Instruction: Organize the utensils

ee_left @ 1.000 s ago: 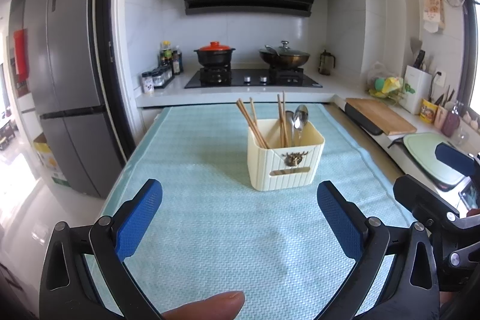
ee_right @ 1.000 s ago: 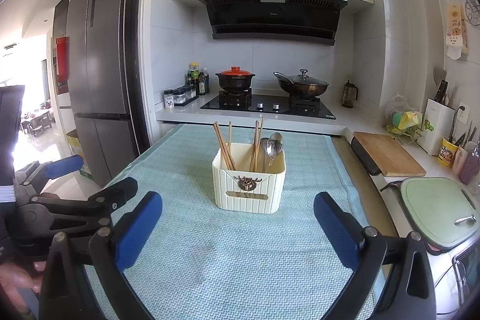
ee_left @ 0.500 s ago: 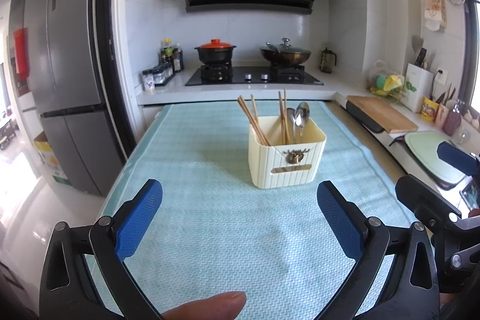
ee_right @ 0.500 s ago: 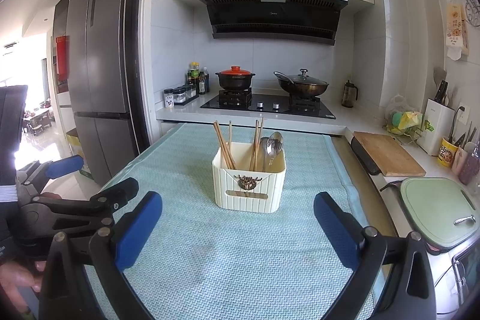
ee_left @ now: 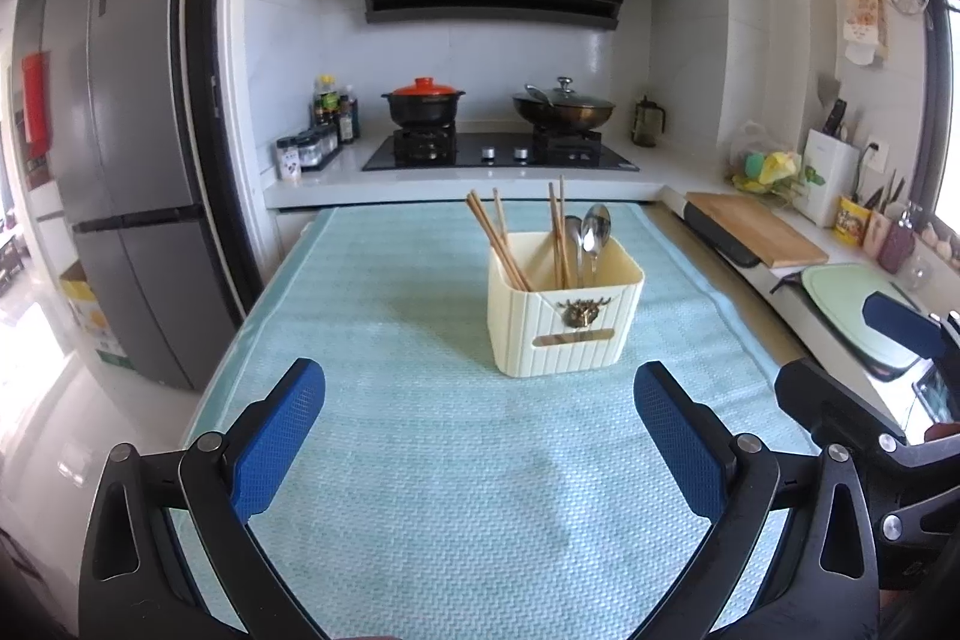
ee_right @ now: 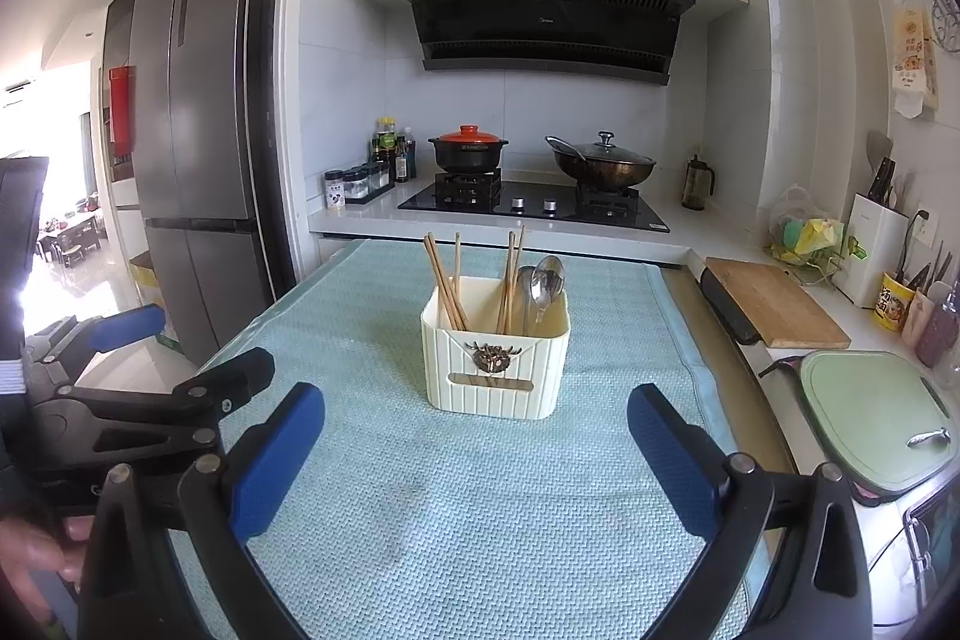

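Note:
A cream ribbed utensil holder (ee_left: 564, 316) (ee_right: 497, 358) stands upright on a light blue cloth (ee_left: 456, 460) (ee_right: 480, 508). Wooden chopsticks (ee_left: 498, 238) (ee_right: 444, 280) and metal spoons (ee_left: 594, 226) (ee_right: 547, 280) stick up out of it. My left gripper (ee_left: 480, 400) is open, held above the cloth short of the holder, with nothing between its blue pads. My right gripper (ee_right: 477, 418) is open too, just in front of the holder, and empty. Each gripper shows at the edge of the other's view, the right gripper (ee_left: 840, 358) beside the left gripper (ee_right: 180, 358).
Behind the cloth runs a counter with a stove (ee_left: 498, 154), a red-lidded pot (ee_left: 425, 100) and a wok (ee_left: 564, 109). A grey fridge (ee_left: 120, 160) stands left. On the right counter lie a wooden board (ee_right: 774, 304) and a green board (ee_right: 876, 418).
The left wrist view has pulled back and lifted slightly, so the holder sits a little farther off. A fingertip at its bottom edge is gone. The right view is almost unchanged.

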`<act>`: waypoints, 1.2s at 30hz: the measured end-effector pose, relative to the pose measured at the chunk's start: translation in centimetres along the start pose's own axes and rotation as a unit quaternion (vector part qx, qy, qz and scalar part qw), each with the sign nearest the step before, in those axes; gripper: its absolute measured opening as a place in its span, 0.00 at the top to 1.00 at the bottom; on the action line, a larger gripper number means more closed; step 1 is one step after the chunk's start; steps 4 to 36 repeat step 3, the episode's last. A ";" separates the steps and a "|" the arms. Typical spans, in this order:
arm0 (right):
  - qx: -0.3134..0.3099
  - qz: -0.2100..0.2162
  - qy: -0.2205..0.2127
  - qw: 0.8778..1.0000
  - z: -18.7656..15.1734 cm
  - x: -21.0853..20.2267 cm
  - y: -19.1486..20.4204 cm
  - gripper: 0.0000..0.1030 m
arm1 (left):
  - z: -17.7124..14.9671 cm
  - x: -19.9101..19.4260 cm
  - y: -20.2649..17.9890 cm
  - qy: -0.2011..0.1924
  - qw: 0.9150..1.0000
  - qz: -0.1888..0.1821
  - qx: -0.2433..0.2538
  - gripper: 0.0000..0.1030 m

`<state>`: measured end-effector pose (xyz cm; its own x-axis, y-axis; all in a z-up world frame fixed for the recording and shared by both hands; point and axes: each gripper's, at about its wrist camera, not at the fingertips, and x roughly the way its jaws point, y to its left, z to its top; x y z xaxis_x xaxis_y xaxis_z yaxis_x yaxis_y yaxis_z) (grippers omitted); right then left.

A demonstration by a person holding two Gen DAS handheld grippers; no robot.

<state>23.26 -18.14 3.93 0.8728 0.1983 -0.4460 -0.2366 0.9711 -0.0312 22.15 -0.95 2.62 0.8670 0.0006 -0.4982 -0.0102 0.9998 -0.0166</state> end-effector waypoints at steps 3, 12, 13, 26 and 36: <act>0.002 0.000 0.001 1.000 0.0 0.0 -0.1 0.00 | -0.1 0.0 0.0 -0.001 1.000 0.010 -0.001 0.00; 0.002 0.000 0.001 1.000 0.0 0.0 -0.1 0.00 | -0.1 0.0 0.0 -0.001 1.000 0.010 -0.001 0.00; 0.002 0.000 0.001 1.000 0.0 0.0 -0.1 0.00 | -0.1 0.0 0.0 -0.001 1.000 0.010 -0.001 0.00; 0.002 0.000 0.001 1.000 0.0 0.0 -0.1 0.00 | -0.1 0.0 0.0 -0.001 1.000 0.010 -0.001 0.00; 0.002 0.000 0.001 1.000 0.0 0.0 -0.1 0.00 | -0.1 0.0 0.0 -0.001 1.000 0.010 -0.001 0.00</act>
